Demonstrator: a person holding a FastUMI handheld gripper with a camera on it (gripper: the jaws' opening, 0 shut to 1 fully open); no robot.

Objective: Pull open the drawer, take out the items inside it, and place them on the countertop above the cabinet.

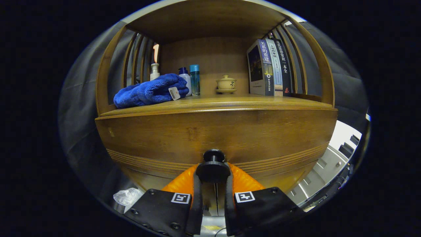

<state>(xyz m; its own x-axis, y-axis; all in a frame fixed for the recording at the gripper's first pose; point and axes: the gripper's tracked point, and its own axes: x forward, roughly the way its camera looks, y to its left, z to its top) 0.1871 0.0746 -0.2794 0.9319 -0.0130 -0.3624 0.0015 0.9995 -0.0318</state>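
The wooden drawer front (pixel 213 131) stands close ahead of me, curved by the lens, with grooved lines along its lower part. Its black round knob (pixel 213 166) sticks out from the middle of the front. My gripper (pixel 213 173) is shut on that knob, one finger pressed against each side of it. The drawer's inside is hidden behind its front. Just above the drawer lies the cabinet's wooden countertop (pixel 230 102).
On the countertop a blue towel (pixel 149 92) lies at the left, with bottles (pixel 194 80) behind it, a lidded teacup (pixel 226 83) in the middle and upright books (pixel 268 67) at the right. Crumpled clear plastic (pixel 126 197) lies below left of the fingers.
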